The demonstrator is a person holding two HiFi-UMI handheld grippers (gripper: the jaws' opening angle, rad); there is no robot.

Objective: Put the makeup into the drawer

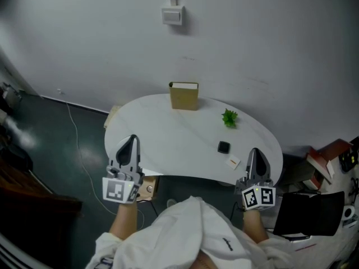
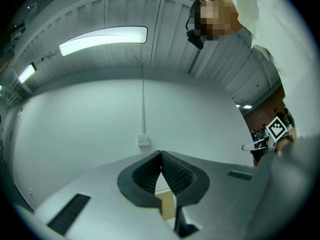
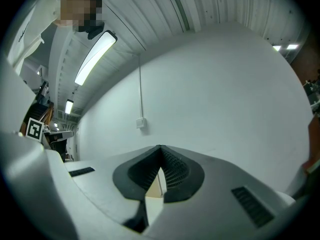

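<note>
A small black makeup compact (image 1: 224, 147) lies on the white oval table (image 1: 168, 133), towards its right. A little white piece with an orange mark (image 1: 233, 162) rests near the front edge beside it. The brown drawer box (image 1: 184, 96) stands at the table's far edge and shows through the jaw gaps in both gripper views (image 2: 167, 204) (image 3: 156, 184). My left gripper (image 1: 132, 140) (image 2: 161, 154) is over the front left edge, shut and empty. My right gripper (image 1: 254, 151) (image 3: 160, 148) is at the front right, just right of the white piece, tips touching with nothing between.
A small green plant (image 1: 229, 117) sits right of the box. A wall switch (image 1: 173, 14) is above the table. A cardboard box (image 1: 147, 187) is under the table's front edge. Black and red items (image 1: 320, 206) crowd the floor at right, dark furniture (image 1: 22, 200) at left.
</note>
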